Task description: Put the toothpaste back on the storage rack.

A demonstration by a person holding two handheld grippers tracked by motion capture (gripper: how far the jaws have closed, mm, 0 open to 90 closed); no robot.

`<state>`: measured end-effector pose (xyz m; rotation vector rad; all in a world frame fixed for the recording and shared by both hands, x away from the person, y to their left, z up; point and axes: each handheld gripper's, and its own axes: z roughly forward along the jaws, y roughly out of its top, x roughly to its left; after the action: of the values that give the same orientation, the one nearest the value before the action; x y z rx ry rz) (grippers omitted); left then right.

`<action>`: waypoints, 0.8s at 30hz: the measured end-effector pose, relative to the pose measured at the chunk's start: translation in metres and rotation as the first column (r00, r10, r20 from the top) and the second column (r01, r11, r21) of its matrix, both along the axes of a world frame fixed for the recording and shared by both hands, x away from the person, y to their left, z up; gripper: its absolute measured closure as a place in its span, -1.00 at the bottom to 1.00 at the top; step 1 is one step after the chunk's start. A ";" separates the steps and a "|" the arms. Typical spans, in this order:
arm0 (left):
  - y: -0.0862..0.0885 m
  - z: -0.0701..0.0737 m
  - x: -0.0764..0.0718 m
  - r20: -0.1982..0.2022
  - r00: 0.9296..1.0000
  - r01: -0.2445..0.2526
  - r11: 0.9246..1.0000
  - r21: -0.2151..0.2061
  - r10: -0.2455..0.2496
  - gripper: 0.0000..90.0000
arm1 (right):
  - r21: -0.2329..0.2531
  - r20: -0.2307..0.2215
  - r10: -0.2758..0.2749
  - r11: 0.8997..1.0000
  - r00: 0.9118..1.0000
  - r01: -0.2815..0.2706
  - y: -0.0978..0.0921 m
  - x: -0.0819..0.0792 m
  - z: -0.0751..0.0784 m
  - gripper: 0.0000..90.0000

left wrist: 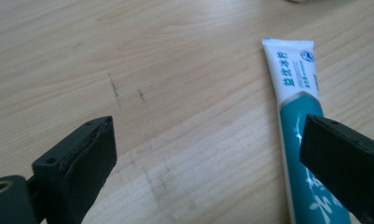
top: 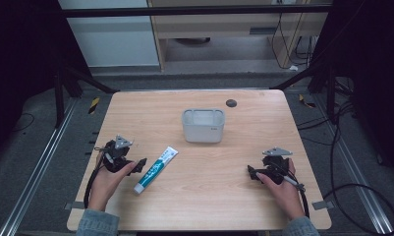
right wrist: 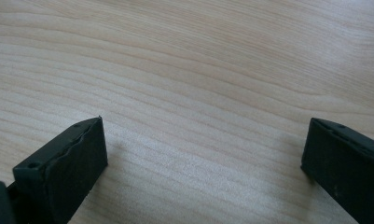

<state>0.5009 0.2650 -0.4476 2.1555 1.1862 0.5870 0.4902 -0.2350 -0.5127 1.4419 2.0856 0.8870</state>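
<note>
The wooden surface [top: 199,196] has plenty of open room: a wide bare stretch lies between the two grippers, and more bare wood runs toward the far edge around a grey bin [top: 203,125] that stands near the middle, well back from every edge. A small dark disc [top: 231,103] sits near the far edge. The toothpaste tube [top: 155,169] lies flat on the left half, slanted, its cap end toward the near edge and its crimped end pointing toward the bin, well apart from it. The left gripper [top: 140,164] rests low on the surface just beside the tube, held in the person's left hand [top: 108,179] with the forearm coming in from the near edge; its jaws are spread wide, and in the left gripper view the tube [left wrist: 299,121] passes under the right jaw, ungrasped. The right gripper [top: 251,172] sits on the right half, near the right edge, jaws likewise spread over bare wood. The tube is smooth, white and teal with printed lettering; the bin is plain, rounded plastic; the jaws are matte black blocks.
</note>
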 end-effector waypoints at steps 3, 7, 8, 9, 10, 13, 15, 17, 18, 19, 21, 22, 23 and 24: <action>-0.006 0.000 -0.004 -0.031 0.999 0.011 1.000 0.023 -0.010 -0.92 | 0.004 -0.003 0.001 1.000 1.000 -0.001 0.000 0.000 0.000 -0.99; -0.015 0.002 -0.015 -0.039 0.999 0.037 0.999 0.013 -0.037 -0.90 | 0.003 -0.002 0.002 1.000 1.000 -0.002 0.000 0.000 0.000 -0.99; -0.017 0.002 -0.016 -0.043 0.998 0.039 0.999 0.011 -0.038 -0.90 | 0.003 -0.001 0.001 1.000 1.000 -0.001 0.000 0.001 0.000 -0.99; -0.019 0.001 -0.017 -0.048 0.998 0.046 0.999 0.014 -0.045 -0.90 | 0.004 -0.002 0.002 1.000 1.000 -0.002 0.000 0.001 0.000 -0.99; -0.022 0.001 -0.018 -0.050 0.997 0.054 0.998 0.019 -0.053 -0.90 | 0.004 -0.002 0.002 1.000 1.000 -0.002 0.000 0.001 0.000 -0.99; -0.031 0.004 -0.020 -0.052 0.996 0.070 0.997 0.034 -0.068 -0.91 | 0.001 0.000 0.003 1.000 1.000 -0.003 0.000 0.001 0.000 -0.99; -0.034 0.007 -0.021 -0.048 0.996 0.081 0.996 0.041 -0.079 -0.91 | 0.003 -0.002 0.003 1.000 1.000 -0.003 0.000 0.001 0.000 -0.99; -0.038 0.008 -0.020 -0.053 0.994 0.095 0.995 0.039 -0.093 -0.91 | 0.003 -0.002 0.003 1.000 1.000 -0.003 0.000 0.001 0.000 -0.99; -0.040 0.008 -0.019 -0.053 0.993 0.104 0.994 0.035 -0.102 -0.91 | 0.003 -0.002 0.003 1.000 1.000 -0.003 0.000 0.001 0.000 -0.99; -0.042 0.008 -0.018 -0.057 0.992 0.111 0.993 0.034 -0.109 -0.90 | 0.003 -0.002 0.002 1.000 1.000 -0.002 0.000 0.000 0.000 -0.99; -0.045 0.008 -0.018 -0.062 0.991 0.120 0.992 0.036 -0.118 -0.86 | 0.002 0.001 -0.002 1.000 1.000 0.002 0.000 -0.001 0.000 -0.99; -0.046 0.008 -0.018 -0.066 0.990 0.130 0.991 0.038 -0.127 -0.86 | 0.002 0.001 -0.002 1.000 1.000 0.002 0.000 -0.001 0.000 -0.99; -0.048 0.007 -0.018 -0.070 0.989 0.134 0.990 0.040 -0.131 -0.83 | 0.003 0.000 -0.005 1.000 1.000 0.005 0.001 -0.001 0.000 -0.99; -0.051 0.007 -0.018 -0.077 0.986 0.149 0.988 0.040 -0.145 -0.75 | 0.007 -0.002 -0.005 1.000 1.000 0.005 0.001 -0.001 0.000 -0.99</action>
<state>0.4826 0.2143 -0.4410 2.2980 1.0493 0.4783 0.4890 -0.2345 -0.5125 1.4510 2.0816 0.8927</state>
